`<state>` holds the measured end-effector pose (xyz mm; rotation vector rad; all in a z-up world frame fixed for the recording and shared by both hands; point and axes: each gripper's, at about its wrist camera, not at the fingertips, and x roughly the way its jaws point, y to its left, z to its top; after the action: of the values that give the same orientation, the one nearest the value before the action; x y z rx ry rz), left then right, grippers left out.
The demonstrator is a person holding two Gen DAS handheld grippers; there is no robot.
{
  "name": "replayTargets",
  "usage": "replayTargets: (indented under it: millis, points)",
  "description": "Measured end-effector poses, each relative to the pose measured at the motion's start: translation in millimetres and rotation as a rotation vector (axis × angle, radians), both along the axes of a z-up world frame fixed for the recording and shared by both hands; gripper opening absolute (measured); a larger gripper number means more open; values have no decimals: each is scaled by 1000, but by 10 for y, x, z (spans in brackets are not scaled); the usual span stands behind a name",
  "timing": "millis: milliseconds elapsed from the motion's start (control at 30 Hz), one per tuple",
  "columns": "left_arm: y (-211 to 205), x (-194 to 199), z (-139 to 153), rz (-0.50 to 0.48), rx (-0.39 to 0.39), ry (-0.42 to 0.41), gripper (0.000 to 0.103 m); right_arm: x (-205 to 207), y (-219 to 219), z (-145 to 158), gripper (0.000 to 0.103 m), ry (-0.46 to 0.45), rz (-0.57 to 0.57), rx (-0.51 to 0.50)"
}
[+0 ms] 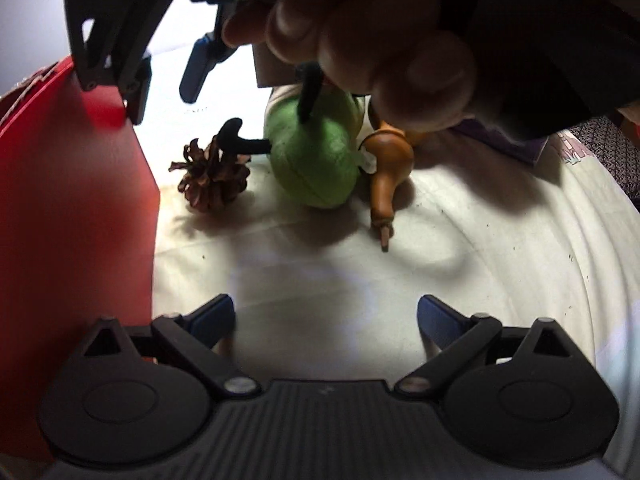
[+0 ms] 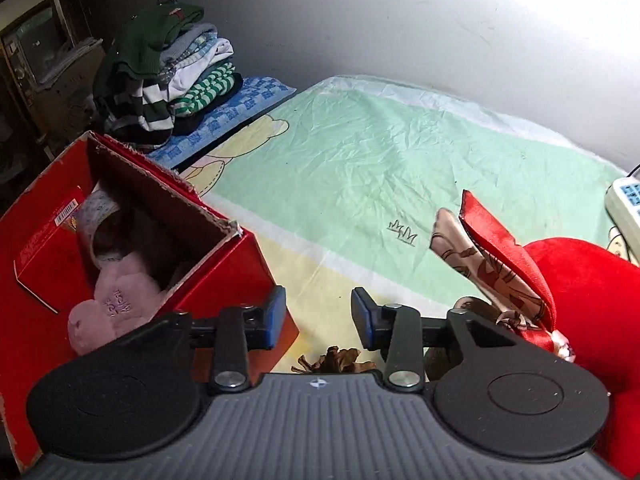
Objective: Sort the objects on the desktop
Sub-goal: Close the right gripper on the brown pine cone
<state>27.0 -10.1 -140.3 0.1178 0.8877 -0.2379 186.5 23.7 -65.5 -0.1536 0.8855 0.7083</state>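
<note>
Now the left gripper (image 1: 326,320) is held over a pale cloth (image 1: 500,264) with its jaws spread wide, and nothing is found between them. Ahead of it, three small things are grouped on the cloth: a brown pine cone (image 1: 212,176), a green plush toy (image 1: 316,156) with thin black limbs, and an orange-brown gourd-shaped figure (image 1: 388,164). The toy is touched by the figure on one side, while the pine cone is placed just beside the toy on the other side, under one black limb. A red box (image 1: 72,200) is seen along the left edge of this view. Above the toy, a hand (image 1: 360,48) is wrapped around the dark body of the other tool.

From the right wrist view, the right gripper (image 2: 318,316) is shown with its two blue pads drawn near each other, but a gap is left and nothing is grasped. Under it the pine cone is partly hidden by the tool body. The red box stands open on the left, and a pink plush toy (image 2: 116,304), a whitish ring (image 2: 100,208) and a small red carton (image 2: 48,240) are kept inside it. On the right, a red plush thing (image 2: 592,300) with a red satin bow (image 2: 500,248) is lying. Farther back, folded clothes (image 2: 168,68) are piled on a blue checked towel (image 2: 240,108).
</note>
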Motion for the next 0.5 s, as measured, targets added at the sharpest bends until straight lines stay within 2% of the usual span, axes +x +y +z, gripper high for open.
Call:
replayTargets:
  millis: [67,133,200,300,467,500]
  points:
    - [0,-28,-7,-14,3,1,98,-4,30,-105,31,45,31,-54]
    - [15,-79,-20,-27,8,-5,98,-73,68,-212,32,80,78,-128]
    - [34,-134,-25,-37,9,-8,98,-164,-12,-230,34,61,97,-150]
    - [63,-155,-17,-49,-2,-1,98,-187,-171,-185,37,113,120,-155]
    - [80,-190,-5,-65,10,-13,98,-339,-499,-125,37,306,203,-141]
    - [74,-194,-4,-66,17,-18,98,-413,-567,-108,37,293,202,-143]
